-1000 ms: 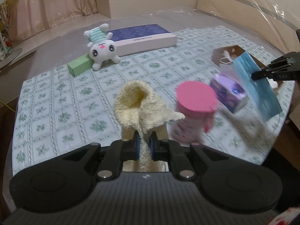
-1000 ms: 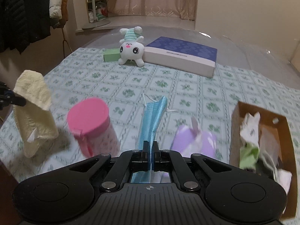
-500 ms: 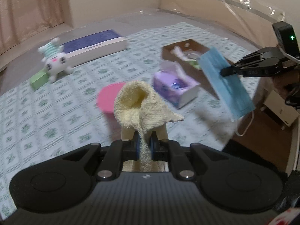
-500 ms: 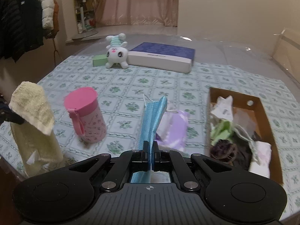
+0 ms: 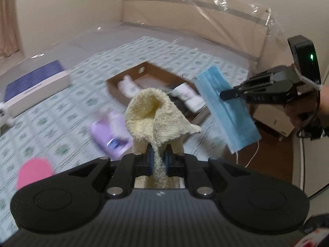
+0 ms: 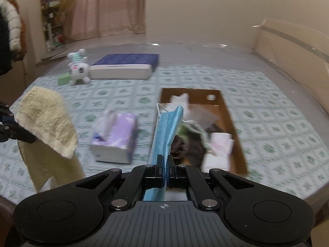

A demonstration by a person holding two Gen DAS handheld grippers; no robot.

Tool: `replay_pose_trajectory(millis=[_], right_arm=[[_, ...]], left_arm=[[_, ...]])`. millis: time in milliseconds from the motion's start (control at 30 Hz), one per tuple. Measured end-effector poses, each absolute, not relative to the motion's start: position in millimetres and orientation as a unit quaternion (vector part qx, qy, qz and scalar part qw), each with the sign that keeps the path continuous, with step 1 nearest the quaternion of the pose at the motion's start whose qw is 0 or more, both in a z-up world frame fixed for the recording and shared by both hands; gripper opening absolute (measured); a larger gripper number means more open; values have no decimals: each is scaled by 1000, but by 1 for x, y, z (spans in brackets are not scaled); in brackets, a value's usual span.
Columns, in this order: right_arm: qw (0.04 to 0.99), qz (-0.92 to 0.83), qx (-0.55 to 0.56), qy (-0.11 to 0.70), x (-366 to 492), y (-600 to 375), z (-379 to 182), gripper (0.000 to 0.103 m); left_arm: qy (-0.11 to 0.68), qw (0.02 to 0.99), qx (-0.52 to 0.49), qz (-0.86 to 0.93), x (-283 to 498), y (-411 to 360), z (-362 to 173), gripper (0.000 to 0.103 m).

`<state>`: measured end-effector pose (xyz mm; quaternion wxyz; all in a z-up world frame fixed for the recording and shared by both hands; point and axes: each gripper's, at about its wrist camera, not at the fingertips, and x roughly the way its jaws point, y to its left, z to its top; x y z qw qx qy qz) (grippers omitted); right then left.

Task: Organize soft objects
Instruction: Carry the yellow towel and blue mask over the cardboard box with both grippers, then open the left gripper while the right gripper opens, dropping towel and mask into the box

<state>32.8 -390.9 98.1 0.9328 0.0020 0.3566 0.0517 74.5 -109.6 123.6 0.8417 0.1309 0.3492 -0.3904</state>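
Observation:
My left gripper (image 5: 157, 159) is shut on a pale yellow towel (image 5: 156, 115), which bunches up above its jaws; the same towel (image 6: 49, 121) hangs at the left of the right wrist view. My right gripper (image 6: 165, 162) is shut on a blue face mask (image 6: 166, 131); from the left wrist view the mask (image 5: 224, 107) dangles from that gripper (image 5: 223, 94) above the table's right edge. A brown cardboard box (image 6: 230, 119) holding several soft items lies on the patterned cloth, just beyond both held things.
A purple tissue box (image 6: 115, 138) sits left of the cardboard box. A white plush toy (image 6: 79, 70), a green block (image 6: 63, 79) and a blue-topped flat box (image 6: 125, 65) lie at the far side. A pink-lidded container (image 5: 35, 171) stands near left. Floor lies right of the table.
Both grippers have swung to the right across the table with towel and mask still held. The cardboard box has come toward the middle of both views; the plush toy and pink container have slid left.

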Motion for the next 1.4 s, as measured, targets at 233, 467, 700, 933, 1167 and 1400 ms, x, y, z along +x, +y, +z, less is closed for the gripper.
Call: replay_pose_trajectory(millis=[233, 467, 700, 933, 1167, 1400], right_arm=[[935, 20, 5, 355, 33, -433, 103, 1], [932, 8, 3, 363, 48, -458, 100, 1], [928, 6, 1, 372, 76, -477, 92, 1], [929, 6, 0, 369, 109, -490, 90, 1], [937, -5, 8, 348, 143, -507, 98, 1], [947, -18, 33, 318, 167, -521, 101, 1]], left_arm=[[333, 830, 123, -430, 97, -186, 129, 9], [326, 828, 112, -442, 119, -241, 133, 9], [324, 833, 105, -436, 150, -271, 135, 9], [317, 843, 99, -424, 186, -299, 142, 9], [308, 854, 75, -411, 225, -324, 148, 9], [332, 857, 36, -392, 254, -333, 116, 9]])
